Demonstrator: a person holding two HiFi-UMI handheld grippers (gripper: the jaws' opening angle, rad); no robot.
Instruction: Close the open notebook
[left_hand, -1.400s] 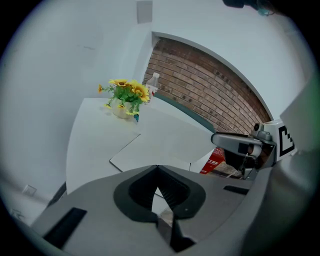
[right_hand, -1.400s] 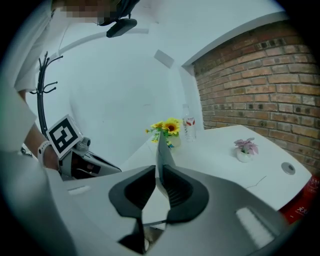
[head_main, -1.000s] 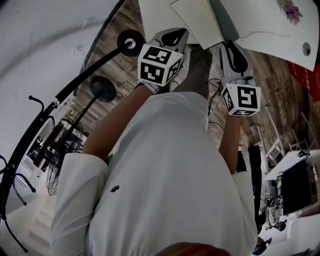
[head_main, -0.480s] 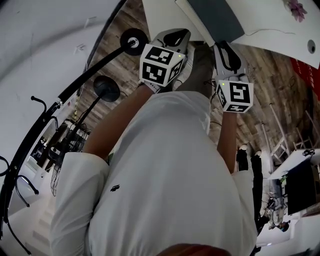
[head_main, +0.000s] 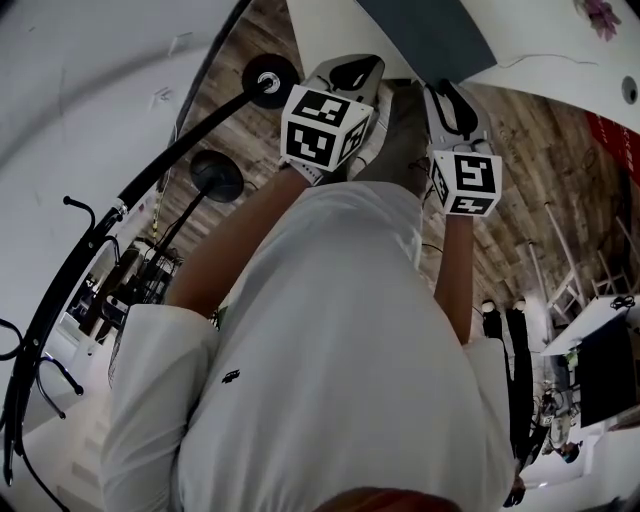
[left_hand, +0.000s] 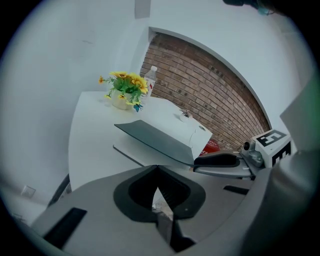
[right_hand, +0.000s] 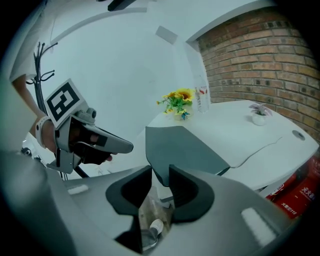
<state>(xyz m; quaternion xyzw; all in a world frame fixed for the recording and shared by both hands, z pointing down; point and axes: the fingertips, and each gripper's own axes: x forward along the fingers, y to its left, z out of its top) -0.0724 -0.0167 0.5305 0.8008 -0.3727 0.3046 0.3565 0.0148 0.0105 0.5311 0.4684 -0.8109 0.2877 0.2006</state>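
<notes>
Flowers, bottle behind raised notebook cover

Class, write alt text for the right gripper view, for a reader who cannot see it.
The right tongs, jaws apart and just opening, frame the near corner of a dark grey notebook cover tilted over a white table. The left tongs hover at left; potted yellow flowers stand behind.

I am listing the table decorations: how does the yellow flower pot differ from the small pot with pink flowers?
The yellow flower pot holds a fuller, taller bunch; the small pink-flowered pot has only a few low blooms. The yellow one stands close beside a bottle; the pink one stands alone. Both sit in pale pots on the white table.
</notes>
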